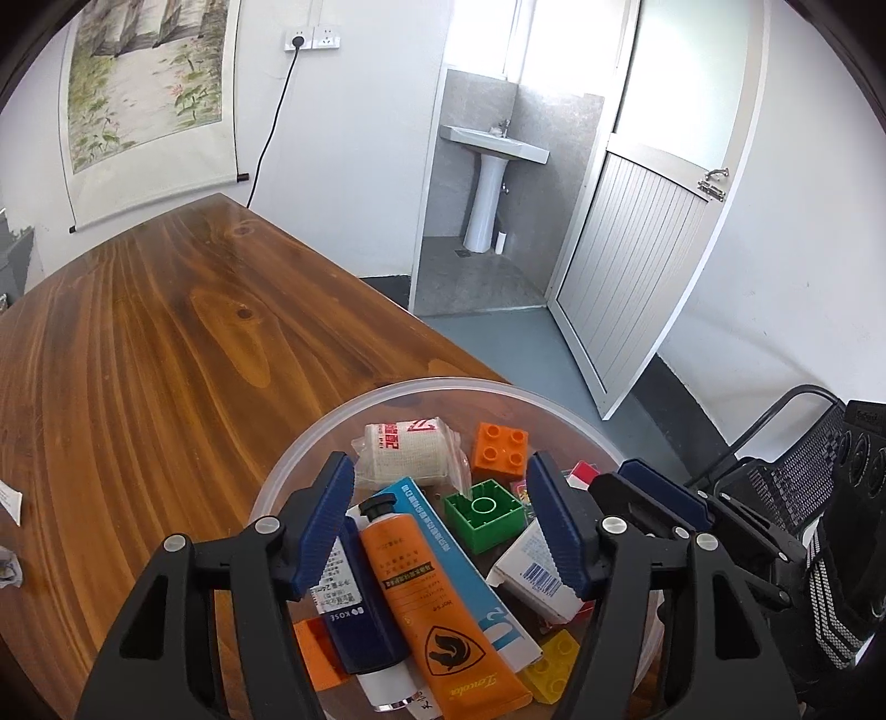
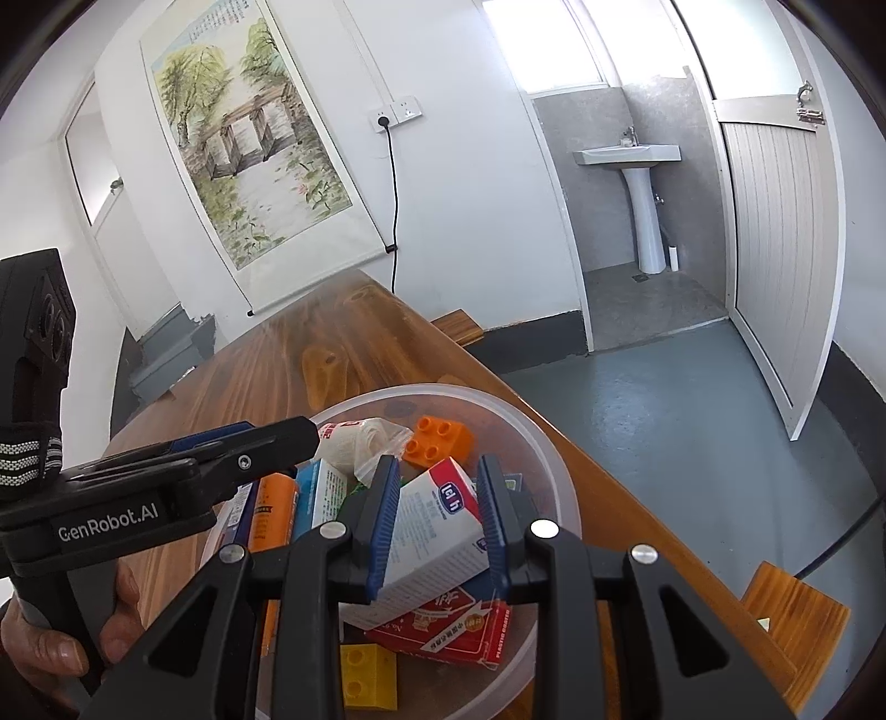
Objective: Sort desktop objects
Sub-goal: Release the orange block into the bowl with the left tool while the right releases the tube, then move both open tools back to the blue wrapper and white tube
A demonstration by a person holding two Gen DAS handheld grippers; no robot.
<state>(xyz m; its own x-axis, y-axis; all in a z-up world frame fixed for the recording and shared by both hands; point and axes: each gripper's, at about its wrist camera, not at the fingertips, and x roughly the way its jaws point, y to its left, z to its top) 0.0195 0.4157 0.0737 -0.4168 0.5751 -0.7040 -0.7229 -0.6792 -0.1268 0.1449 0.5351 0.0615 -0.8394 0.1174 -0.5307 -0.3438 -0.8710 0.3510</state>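
Right gripper (image 2: pixel 437 518) clamps white box (image 2: pixel 429 531); left gripper (image 1: pixel 440 529) agape.

White walls (image 2: pixel 470 221) are seen behind a long wooden table (image 1: pixel 166 343) with a strong grain. A scroll painting (image 2: pixel 249 144) of willows and a bridge is hung on the wall, beside a double socket (image 2: pixel 396 113) from which a black cable (image 2: pixel 394 210) is led down. Through an open white door (image 2: pixel 775 249), a grey-tiled washroom with a pedestal basin (image 2: pixel 637 166) is lit by a bright window (image 2: pixel 548 39). The floor (image 2: pixel 664 415) is painted grey-blue.
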